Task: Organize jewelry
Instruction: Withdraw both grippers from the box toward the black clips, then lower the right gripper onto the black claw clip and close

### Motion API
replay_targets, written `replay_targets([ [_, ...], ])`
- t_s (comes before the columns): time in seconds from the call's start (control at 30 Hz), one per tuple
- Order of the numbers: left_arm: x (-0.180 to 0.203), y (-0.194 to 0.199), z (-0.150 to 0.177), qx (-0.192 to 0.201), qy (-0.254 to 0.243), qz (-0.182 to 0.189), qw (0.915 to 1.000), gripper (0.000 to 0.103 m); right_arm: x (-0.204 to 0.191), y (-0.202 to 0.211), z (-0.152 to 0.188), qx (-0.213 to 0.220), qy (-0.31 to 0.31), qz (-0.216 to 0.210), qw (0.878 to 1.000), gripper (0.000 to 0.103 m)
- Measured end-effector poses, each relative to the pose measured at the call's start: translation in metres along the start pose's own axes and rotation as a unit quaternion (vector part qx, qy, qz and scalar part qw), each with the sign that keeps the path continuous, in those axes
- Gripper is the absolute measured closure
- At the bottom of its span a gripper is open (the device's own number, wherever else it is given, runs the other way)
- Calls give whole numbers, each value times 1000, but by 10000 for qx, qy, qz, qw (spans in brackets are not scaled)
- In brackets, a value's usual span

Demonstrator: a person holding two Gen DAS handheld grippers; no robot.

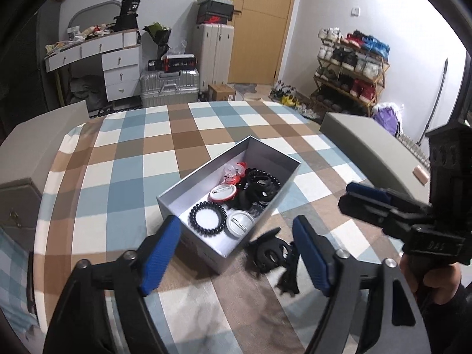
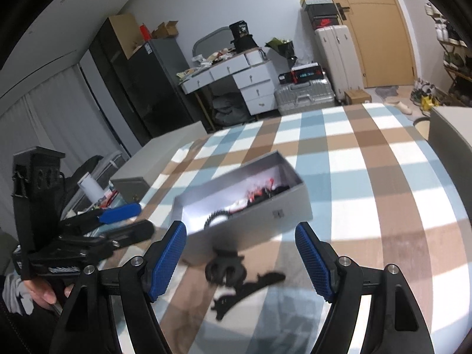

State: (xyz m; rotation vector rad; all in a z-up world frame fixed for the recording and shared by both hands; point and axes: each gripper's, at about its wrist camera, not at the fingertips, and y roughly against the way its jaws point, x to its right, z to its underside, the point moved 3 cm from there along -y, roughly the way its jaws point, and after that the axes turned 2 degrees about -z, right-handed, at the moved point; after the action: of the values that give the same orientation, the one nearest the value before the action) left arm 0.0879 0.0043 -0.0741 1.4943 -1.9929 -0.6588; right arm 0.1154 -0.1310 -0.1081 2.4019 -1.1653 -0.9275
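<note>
A grey open box stands on the checked tablecloth and holds a black bead bracelet, round badges, black hair ties and a red and clear clip. Black hair claws lie on the cloth just right of the box's near corner. My left gripper is open and empty above the near end of the box. My right gripper is open and empty, above the black hair claws, with the box beyond. The right gripper also shows in the left view, and the left one shows in the right view.
The checked tablecloth covers the table. Grey chair backs stand at the left and right. Behind are a white drawer desk, suitcases, a door and a shoe rack.
</note>
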Motion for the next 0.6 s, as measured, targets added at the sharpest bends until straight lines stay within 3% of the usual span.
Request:
replay_targets([
  [0.27,-1,9,26,22,179,-113,9998,21,-4,-7,33,-391,-88,-36,9992,26],
  [0.6,-17,0,70,-397,473,-240,9978,21,-14,-40,40,-774,-8,-113,9969,26],
])
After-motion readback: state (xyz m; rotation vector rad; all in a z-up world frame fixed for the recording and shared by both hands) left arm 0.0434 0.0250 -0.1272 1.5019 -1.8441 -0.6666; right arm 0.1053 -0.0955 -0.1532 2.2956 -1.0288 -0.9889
